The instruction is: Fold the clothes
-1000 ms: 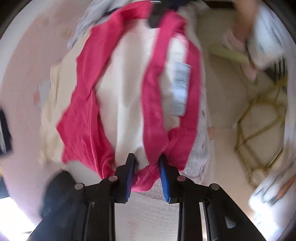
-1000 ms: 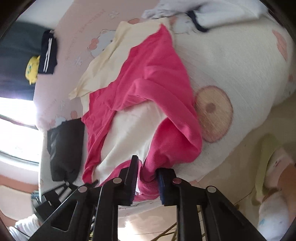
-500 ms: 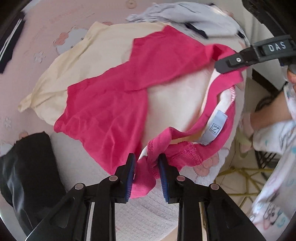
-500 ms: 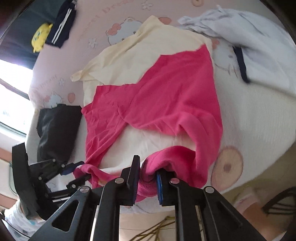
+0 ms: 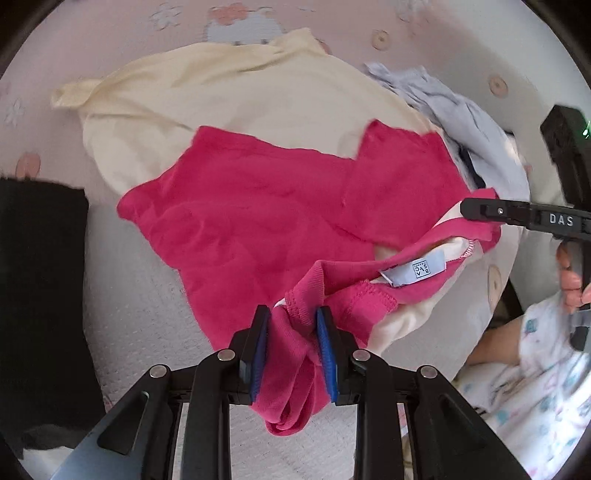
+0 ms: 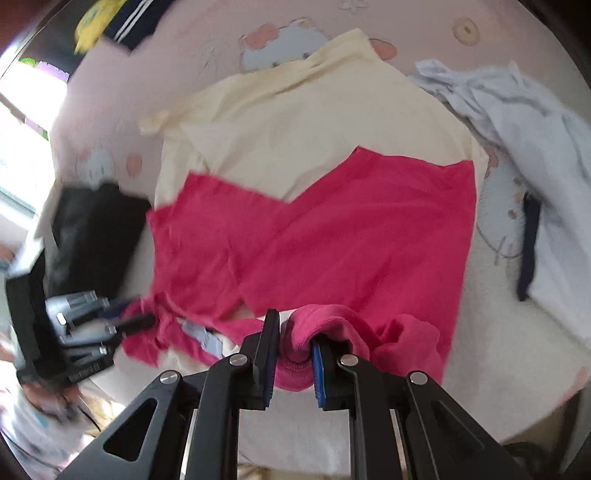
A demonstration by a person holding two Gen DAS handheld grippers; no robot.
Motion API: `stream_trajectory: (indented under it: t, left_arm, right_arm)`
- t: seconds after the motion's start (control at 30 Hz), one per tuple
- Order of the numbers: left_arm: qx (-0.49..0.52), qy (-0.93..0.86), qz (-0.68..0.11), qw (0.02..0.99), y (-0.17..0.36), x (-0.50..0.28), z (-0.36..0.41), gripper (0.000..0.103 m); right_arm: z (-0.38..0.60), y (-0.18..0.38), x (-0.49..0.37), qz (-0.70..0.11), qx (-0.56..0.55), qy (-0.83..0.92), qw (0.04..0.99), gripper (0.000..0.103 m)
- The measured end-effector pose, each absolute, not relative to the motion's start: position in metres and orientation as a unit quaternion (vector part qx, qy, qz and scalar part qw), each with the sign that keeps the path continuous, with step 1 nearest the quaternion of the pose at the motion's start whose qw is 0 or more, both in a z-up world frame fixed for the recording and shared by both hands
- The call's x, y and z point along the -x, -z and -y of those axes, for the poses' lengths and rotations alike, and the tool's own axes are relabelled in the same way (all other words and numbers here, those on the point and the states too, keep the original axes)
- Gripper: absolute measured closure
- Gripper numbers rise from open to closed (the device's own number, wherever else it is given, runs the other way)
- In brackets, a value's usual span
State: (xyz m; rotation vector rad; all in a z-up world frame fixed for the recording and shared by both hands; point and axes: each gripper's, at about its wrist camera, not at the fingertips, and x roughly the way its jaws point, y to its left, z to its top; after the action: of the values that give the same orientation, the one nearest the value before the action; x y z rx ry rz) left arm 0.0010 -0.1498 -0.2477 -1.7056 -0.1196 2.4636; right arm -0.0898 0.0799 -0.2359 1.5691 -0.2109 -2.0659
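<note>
I see a bed (image 5: 155,317) covered by a pale pink sheet (image 6: 192,59) printed with cartoon animals, flowers and small rings; nearer me the cover is white and nubbly. Bright daylight from a window (image 6: 22,122) washes out the left side of the right wrist view.

The pink garment (image 5: 258,221) is my landmark. It lies spread across the middle of the bed, its waistband end lifted toward me, with a cream lining and a small light blue label (image 5: 417,273) showing at the opened band. My left tongs (image 5: 291,350) stand narrow, clamped on a bunched fold of the waistband. My right tongs (image 6: 291,354) are likewise narrow and pinch the other end of the same band; in the left wrist view they reach in from the right side, marked DAS.

Under the pink garment and spreading beyond its far edge lies a cream garment (image 6: 303,122). To its right sits a crumpled pale blue garment (image 6: 535,147) with a dark navy trim. To its left lies a folded black garment (image 5: 37,288). Far beyond it, at the top left, is a navy item with white stripes (image 6: 129,22) beside something yellow (image 6: 92,22).

Below the bed's edge I see a patterned white sleeve (image 5: 535,387) and a hand (image 5: 570,280) on the right rig.
</note>
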Motion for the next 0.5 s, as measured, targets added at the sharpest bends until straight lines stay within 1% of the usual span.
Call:
stream_trajectory:
  t: [0.07, 0.1, 0.13, 0.17, 0.2, 0.23, 0.27, 0.3, 0.33, 0.37, 0.4, 0.47, 0.5]
  left_arm:
    - [0.560, -0.822, 0.065, 0.079, 0.246, -0.002, 0.154, 0.080]
    - [0.554, -0.825, 0.084, 0.080, 0.242, -0.003, 0.157, 0.080]
    - [0.543, -0.828, 0.110, 0.085, 0.236, -0.005, 0.161, 0.080]
    - [0.524, -0.833, 0.151, 0.096, 0.229, -0.009, 0.167, 0.080]
    - [0.508, -0.834, 0.184, 0.107, 0.222, -0.012, 0.173, 0.080]
    - [0.501, -0.833, 0.211, 0.106, 0.216, -0.014, 0.180, 0.070]
    - [0.492, -0.831, 0.237, 0.106, 0.210, -0.016, 0.187, 0.044]
    - [0.484, -0.828, 0.263, 0.106, 0.204, -0.019, 0.194, 0.029]
    - [0.474, -0.828, 0.282, 0.101, 0.199, -0.022, 0.200, 0.015]
    - [0.463, -0.835, 0.284, 0.090, 0.193, -0.025, 0.204, 0.015]
    - [0.457, -0.840, 0.278, 0.088, 0.188, -0.027, 0.207, 0.015]
    - [0.468, -0.840, 0.262, 0.083, 0.187, -0.026, 0.208, 0.015]
    - [0.477, -0.840, 0.248, 0.071, 0.188, -0.027, 0.206, 0.015]
  right_arm:
    - [-0.081, 0.238, 0.101, 0.099, -0.590, 0.755, 0.268, 0.086]
    - [-0.078, 0.235, 0.105, 0.096, -0.594, 0.750, 0.274, 0.072]
    - [-0.074, 0.231, 0.106, 0.092, -0.594, 0.746, 0.286, 0.054]
    - [-0.071, 0.226, 0.106, 0.087, -0.594, 0.742, 0.298, 0.048]
    - [-0.069, 0.221, 0.106, 0.081, -0.592, 0.740, 0.309, 0.044]
    - [-0.067, 0.214, 0.102, 0.069, -0.583, 0.743, 0.321, 0.044]
    - [-0.065, 0.206, 0.098, 0.052, -0.571, 0.748, 0.335, 0.044]
    - [-0.065, 0.198, 0.093, 0.038, -0.558, 0.754, 0.344, 0.042]
    - [-0.069, 0.190, 0.089, 0.036, -0.542, 0.762, 0.352, 0.030]
    - [-0.074, 0.185, 0.088, 0.049, -0.533, 0.762, 0.364, 0.023]
    - [-0.079, 0.183, 0.088, 0.070, -0.533, 0.754, 0.377, 0.012]
    - [-0.092, 0.186, 0.092, 0.099, -0.545, 0.744, 0.374, 0.011]
    - [-0.098, 0.186, 0.093, 0.097, -0.545, 0.751, 0.360, 0.011]
